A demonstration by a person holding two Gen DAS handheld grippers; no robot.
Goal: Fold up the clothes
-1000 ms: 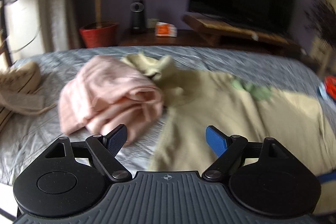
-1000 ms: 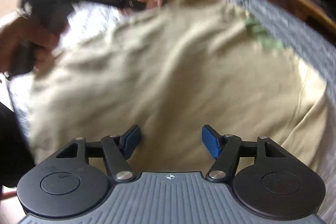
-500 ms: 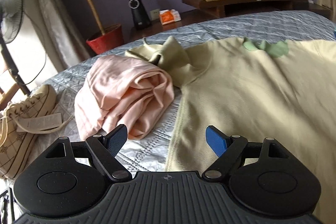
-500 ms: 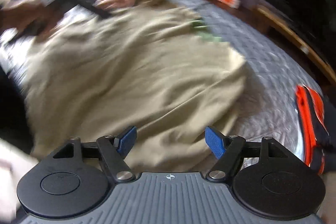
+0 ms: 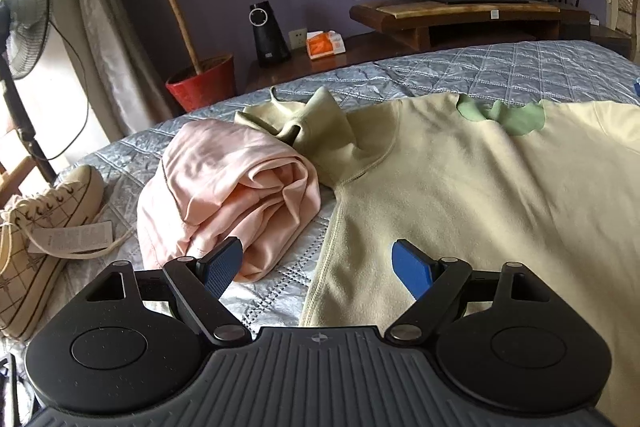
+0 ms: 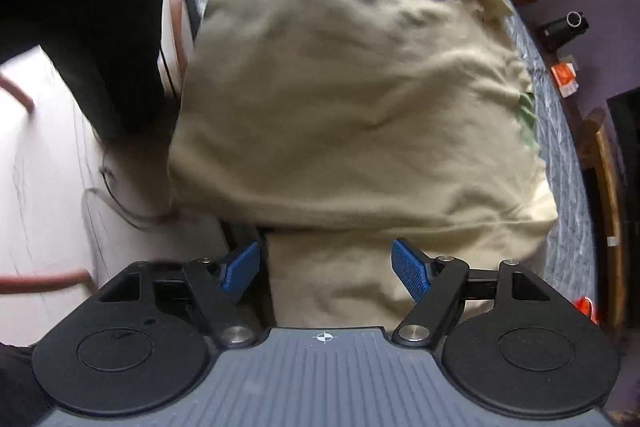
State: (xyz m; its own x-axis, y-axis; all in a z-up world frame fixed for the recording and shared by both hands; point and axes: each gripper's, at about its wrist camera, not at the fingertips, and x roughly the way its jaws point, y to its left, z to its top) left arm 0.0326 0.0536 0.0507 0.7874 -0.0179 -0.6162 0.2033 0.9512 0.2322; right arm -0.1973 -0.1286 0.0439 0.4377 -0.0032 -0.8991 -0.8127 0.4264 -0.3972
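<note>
Fold clothes, both wrist views. The pale yellow-green sweatshirt [image 5: 460, 187] lies spread flat on the quilted grey bed [image 5: 500, 71], its green collar [image 5: 504, 115] toward the far side and its long axis running from that collar back toward me. My left gripper [image 5: 318, 269] hangs over the garment's left side seam, the seam passing between the pads; its jaws stand wide apart, and they grip nothing and press on nothing. One sleeve [image 5: 316, 125] lies bunched beyond, touching a rolled pink garment [image 5: 232, 187] just left of the seam, which I judge to be a separate piece not in play for this step. My right gripper [image 6: 326, 269] looks steeply down on the opposite end, where the sweatshirt [image 6: 352, 99] hangs over the bed's edge; the view is blurred, but cloth shows between the pads without being pinched, so these jaws too are apart and empty. The relation that matters, in my judgement: each hand is nearest its own side of the garment, left at the seam, right at the overhanging part, so a fold would start with closing on those edges. A sneaker [image 5: 36, 227] rests at the bed's left margin, well apart.
</note>
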